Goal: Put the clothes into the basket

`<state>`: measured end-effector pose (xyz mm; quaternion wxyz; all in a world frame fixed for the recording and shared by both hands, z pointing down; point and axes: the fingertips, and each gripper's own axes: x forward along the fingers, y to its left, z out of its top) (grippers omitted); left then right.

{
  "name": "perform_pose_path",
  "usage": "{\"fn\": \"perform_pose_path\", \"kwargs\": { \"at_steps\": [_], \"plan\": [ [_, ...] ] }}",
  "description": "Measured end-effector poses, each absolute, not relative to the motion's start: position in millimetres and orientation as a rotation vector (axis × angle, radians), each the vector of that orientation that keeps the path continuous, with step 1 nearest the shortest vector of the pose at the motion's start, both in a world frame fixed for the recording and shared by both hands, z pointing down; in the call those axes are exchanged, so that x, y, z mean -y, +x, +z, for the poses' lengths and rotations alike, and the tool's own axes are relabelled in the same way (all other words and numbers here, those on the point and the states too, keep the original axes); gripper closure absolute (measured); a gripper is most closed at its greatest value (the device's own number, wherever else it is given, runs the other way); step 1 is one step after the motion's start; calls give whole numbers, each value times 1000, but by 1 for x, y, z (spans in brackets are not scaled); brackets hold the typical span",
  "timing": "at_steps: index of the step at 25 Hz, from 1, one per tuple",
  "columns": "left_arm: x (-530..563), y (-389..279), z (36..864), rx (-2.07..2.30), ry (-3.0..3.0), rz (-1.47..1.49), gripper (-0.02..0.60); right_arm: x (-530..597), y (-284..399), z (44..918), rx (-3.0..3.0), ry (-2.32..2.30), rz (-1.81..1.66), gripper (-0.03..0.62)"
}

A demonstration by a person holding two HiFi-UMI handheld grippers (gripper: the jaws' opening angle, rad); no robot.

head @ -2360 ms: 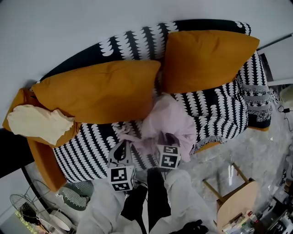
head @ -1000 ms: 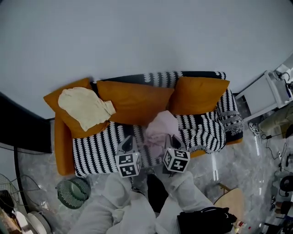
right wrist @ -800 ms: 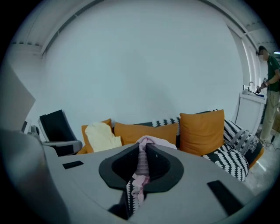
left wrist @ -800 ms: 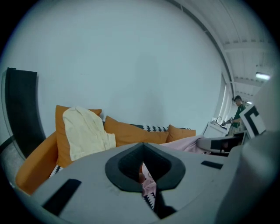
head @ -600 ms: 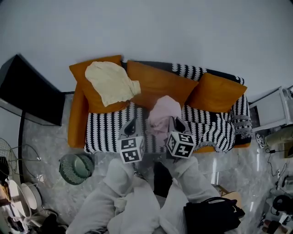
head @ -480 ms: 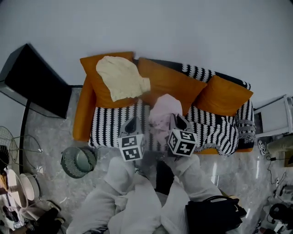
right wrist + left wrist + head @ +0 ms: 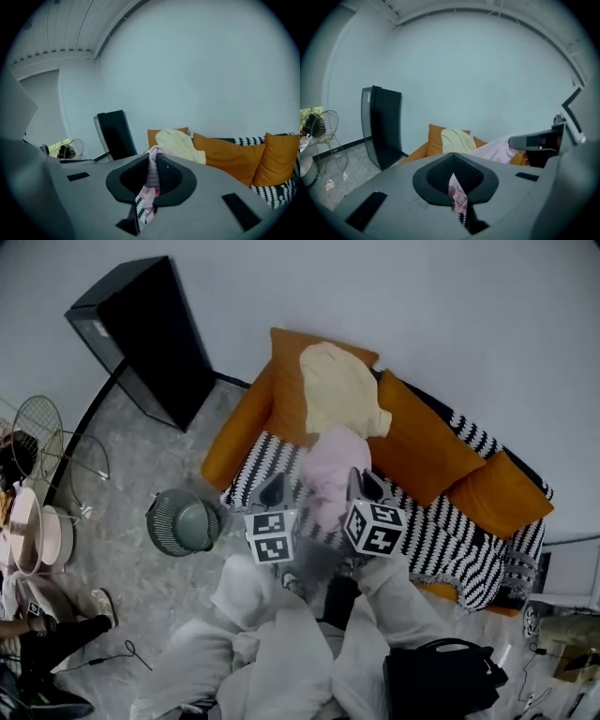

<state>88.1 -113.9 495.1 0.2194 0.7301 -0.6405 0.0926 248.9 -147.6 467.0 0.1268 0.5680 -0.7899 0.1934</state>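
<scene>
Both grippers have got hold of the same thing right now: a pale pink garment (image 7: 330, 470), bunched up and slung between them. The left gripper (image 7: 276, 491) has its jaws pinched together on one bit of the pink cloth, and you can see a strip of it poking out of the narrow gap. Same deal with the right gripper (image 7: 360, 486), squeezed tight on a twisted rope of the fabric that runs up out of its jaws.

The garment is up in the air in front of the person, over the front edge of the black-and-white patterned sofa (image 7: 441, 540). From where I'm standing I can't tell whether its lower end clears the seat.

The round green slatted basket (image 7: 159, 514) sits on the grey marbled floor (image 7: 141, 456), just off the sofa's orange arm and well apart from the pink garment. I can't make out anything inside it.

There's also a cream-yellow garment (image 7: 339, 390) draped over the orange cushion (image 7: 291, 381) at that same end of the sofa. A tall black cabinet (image 7: 145, 338) stands by the wall beyond the basket.
</scene>
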Motion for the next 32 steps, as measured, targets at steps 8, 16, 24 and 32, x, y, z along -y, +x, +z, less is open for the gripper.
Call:
{"fn": "perform_pose_path", "kwargs": {
  "at_steps": [8,16,24,32],
  "plan": [
    [88,-27,502,2007,1731,209,575,160,104,473,2484,1228,509,546],
    [70,-121,504,2219,1414,158,577,146,-36,469,2643,723,435,546],
    [-12,-220,486,2461,1026,103,577,118,-152,458,2724,336,359,546],
    [-97,-304,515,2519,730,5,575,64,-266,476,2698,104,326,546]
  ]
}}
